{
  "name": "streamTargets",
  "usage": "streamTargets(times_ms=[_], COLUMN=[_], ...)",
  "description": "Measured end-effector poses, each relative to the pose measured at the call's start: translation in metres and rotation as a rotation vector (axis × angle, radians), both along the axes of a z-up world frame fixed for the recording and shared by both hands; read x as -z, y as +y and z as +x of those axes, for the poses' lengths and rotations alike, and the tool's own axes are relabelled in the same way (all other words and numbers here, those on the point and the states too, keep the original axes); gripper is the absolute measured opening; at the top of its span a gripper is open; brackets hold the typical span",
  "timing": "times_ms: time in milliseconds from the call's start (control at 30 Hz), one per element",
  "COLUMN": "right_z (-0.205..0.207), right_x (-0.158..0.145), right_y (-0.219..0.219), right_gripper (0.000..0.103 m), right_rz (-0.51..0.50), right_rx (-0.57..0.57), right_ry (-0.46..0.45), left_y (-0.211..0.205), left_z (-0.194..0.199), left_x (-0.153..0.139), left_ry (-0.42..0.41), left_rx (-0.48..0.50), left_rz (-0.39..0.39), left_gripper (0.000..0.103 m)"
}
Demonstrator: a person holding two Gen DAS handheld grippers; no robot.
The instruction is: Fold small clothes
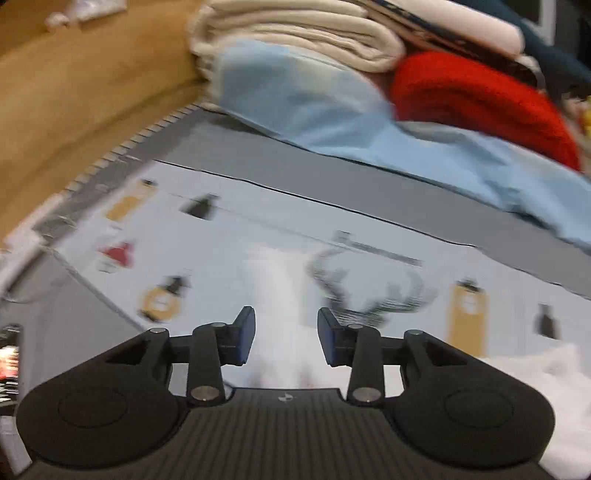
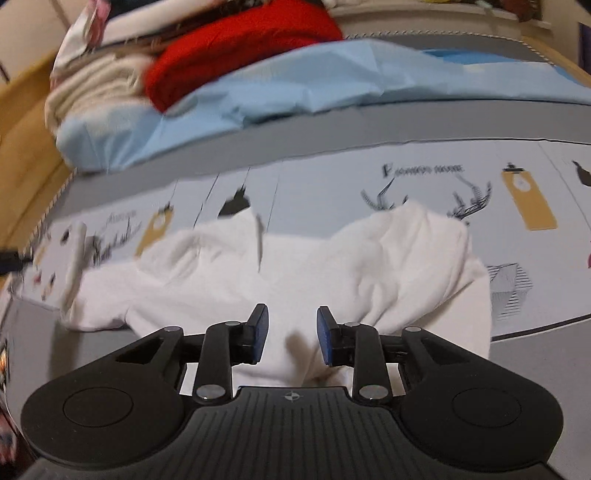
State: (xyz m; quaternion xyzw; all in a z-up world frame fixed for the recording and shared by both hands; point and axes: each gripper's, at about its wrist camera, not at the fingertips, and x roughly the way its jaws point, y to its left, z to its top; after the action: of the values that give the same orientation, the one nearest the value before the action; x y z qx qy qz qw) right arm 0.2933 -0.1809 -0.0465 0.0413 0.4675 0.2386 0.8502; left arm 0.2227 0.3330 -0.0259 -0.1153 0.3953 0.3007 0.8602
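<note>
The white garment [image 2: 295,266] lies rumpled on the printed sheet [image 2: 535,177], near edge, barely folded, so most of the job looks left. Right gripper [image 2: 290,334] hovers over it, jaws apart, empty; left gripper [image 1: 286,334] too. Clothes pile [image 2: 236,48] sits far back.

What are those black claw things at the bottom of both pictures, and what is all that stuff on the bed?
They are grabbers that a person holds, one in each hand, each carrying a small camera. One picture looks along the left gripper, the other along the right gripper. Both stand open and hold nothing. On the printed sheet lies a crumpled white garment, waiting to be folded. Behind it lie a light blue cloth, something red and a cream blanket. The left picture is blurred.
</note>
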Motion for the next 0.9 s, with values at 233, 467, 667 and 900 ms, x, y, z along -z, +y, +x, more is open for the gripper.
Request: streamTargets(times_ms=[233,467,667,900], right_z=[-0.020,-0.052,-0.069,-0.077], right_x=[0.006,0.018,0.027,0.036], right_y=[0.033,0.059,0.074,0.085], right_gripper=[0.033,0.036,0.036,0.036], right_rz=[-0.077,-0.177,-0.201,-0.222], right_rx=[-0.159,-0.413,-0.525,-0.610], right_ry=[0.017,0.017,0.034,0.050], left_y=[-0.006,0.018,0.016,0.084], left_z=[0.010,0.009,0.038,-0.024], left_x=[0.057,0.087,0.120,0.075], left_ry=[0.144,0.146,0.244,0.078], left_rx=[0.070,0.069,0.166,-0.135], left_rz=[-0.036,-0.026,0.131,0.026], left_gripper=[0.055,0.055,0.033,0.009])
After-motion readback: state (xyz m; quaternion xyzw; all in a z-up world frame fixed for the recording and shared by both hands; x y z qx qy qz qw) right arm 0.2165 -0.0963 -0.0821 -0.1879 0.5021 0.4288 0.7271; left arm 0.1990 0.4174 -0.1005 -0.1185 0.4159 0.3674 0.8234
